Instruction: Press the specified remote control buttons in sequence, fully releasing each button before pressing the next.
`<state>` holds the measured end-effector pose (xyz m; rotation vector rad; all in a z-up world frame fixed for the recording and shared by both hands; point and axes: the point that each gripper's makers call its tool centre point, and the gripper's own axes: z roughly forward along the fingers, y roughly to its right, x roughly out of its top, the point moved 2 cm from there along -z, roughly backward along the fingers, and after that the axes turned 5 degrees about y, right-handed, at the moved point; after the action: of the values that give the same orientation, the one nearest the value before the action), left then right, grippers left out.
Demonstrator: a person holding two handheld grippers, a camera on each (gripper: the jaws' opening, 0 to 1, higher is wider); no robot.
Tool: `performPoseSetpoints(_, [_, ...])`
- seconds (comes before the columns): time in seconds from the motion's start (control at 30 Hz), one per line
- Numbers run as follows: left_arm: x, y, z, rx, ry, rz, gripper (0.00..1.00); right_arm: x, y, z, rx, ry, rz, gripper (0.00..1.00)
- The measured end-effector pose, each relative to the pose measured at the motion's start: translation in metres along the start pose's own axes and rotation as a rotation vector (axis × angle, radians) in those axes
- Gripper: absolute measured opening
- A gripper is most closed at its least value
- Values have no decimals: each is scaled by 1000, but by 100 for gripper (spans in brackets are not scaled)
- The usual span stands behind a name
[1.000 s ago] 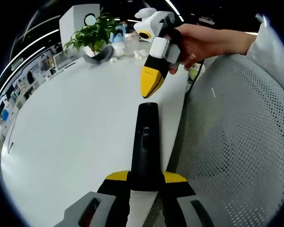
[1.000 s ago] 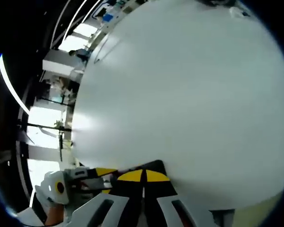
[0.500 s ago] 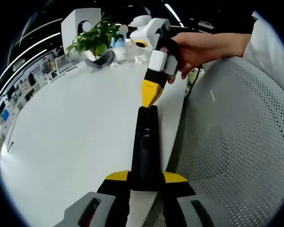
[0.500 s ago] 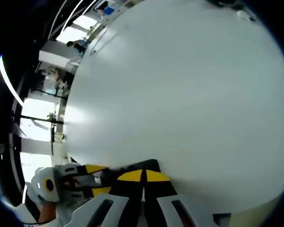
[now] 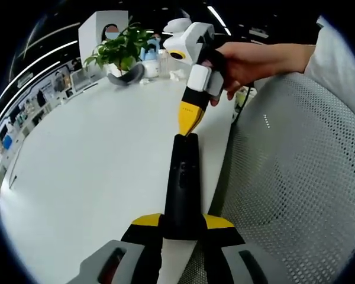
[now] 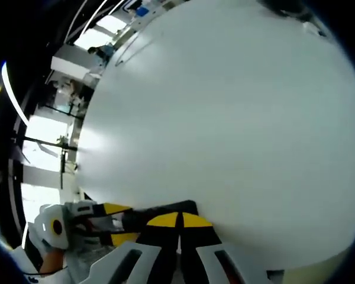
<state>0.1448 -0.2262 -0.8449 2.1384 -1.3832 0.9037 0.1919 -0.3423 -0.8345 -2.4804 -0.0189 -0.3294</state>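
Note:
A long black remote (image 5: 182,177) rises from the bottom of the left gripper view, and my left gripper (image 5: 182,222) is shut on its near end. My right gripper (image 5: 187,125), held by a hand, comes in from the upper right. Its yellow jaws are shut, and their tip rests on the far end of the remote. In the right gripper view my right gripper (image 6: 178,220) points down at the white table (image 6: 225,118), with the remote (image 6: 160,210) just left of its tip. The left gripper (image 6: 119,223) is at the lower left, gripping the remote.
A grey mesh chair back (image 5: 290,177) stands close along the table's right edge. At the far end of the table stand a potted plant (image 5: 119,50), a grey bowl-like item (image 5: 127,74) and small containers (image 5: 151,59). The white table (image 5: 89,154) spreads out to the left.
The right gripper has come down from above the remote until its shut tip touches the remote's far end. The left gripper still holds the remote in the same place.

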Motion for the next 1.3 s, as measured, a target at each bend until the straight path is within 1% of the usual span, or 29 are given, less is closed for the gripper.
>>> performPoseSetpoints(0.1, [0, 0, 0, 0, 1, -3, 25, 0, 1, 0, 6, 4, 10, 0])
performPoseSetpoints(0.17, [0, 0, 0, 0, 3, -3, 25, -1, -1, 0, 2, 3, -18, 0])
performPoseSetpoints(0.23, [1, 0, 1, 0, 3, -3, 25, -1, -1, 0, -12, 3, -63, 0])
performPoseSetpoints(0.37, [1, -1, 1, 0, 7, -3, 25, -1, -2, 1, -24, 4, -96, 0])
performPoseSetpoints(0.5, [1, -1, 1, 1, 6, -4, 25, -1, -1, 1, -21, -2, -97, 0])
performPoseSetpoints(0.57, [1, -1, 1, 2, 6, -4, 25, -1, 0, 0, -15, 3, -63, 0])
performPoseSetpoints(0.67, [1, -1, 1, 2, 5, -3, 25, 0, -3, 1, -25, -10, -98, 0])
performPoseSetpoints(0.77, [1, -1, 1, 4, 1, -3, 25, -1, -4, 1, -29, -6, -117, 0])
performPoseSetpoints(0.9, [1, -1, 1, 5, 1, -2, 25, -3, -7, 2, -7, -18, -103, 0])
performPoseSetpoints(1.07, [1, -1, 1, 8, -4, -3, 25, -4, -9, 2, -1, -22, -99, 0])
performPoseSetpoints(1.23, [1, -1, 1, 8, -3, -3, 25, -4, -14, 3, 36, -22, -93, 0])
performPoseSetpoints(1.27, [1, -1, 1, 8, -3, -3, 25, -5, -14, 4, 36, -28, -92, 0])
performPoseSetpoints(1.3, [1, -1, 1, 8, -3, -3, 25, -7, -12, 5, 21, -42, -94, 0])
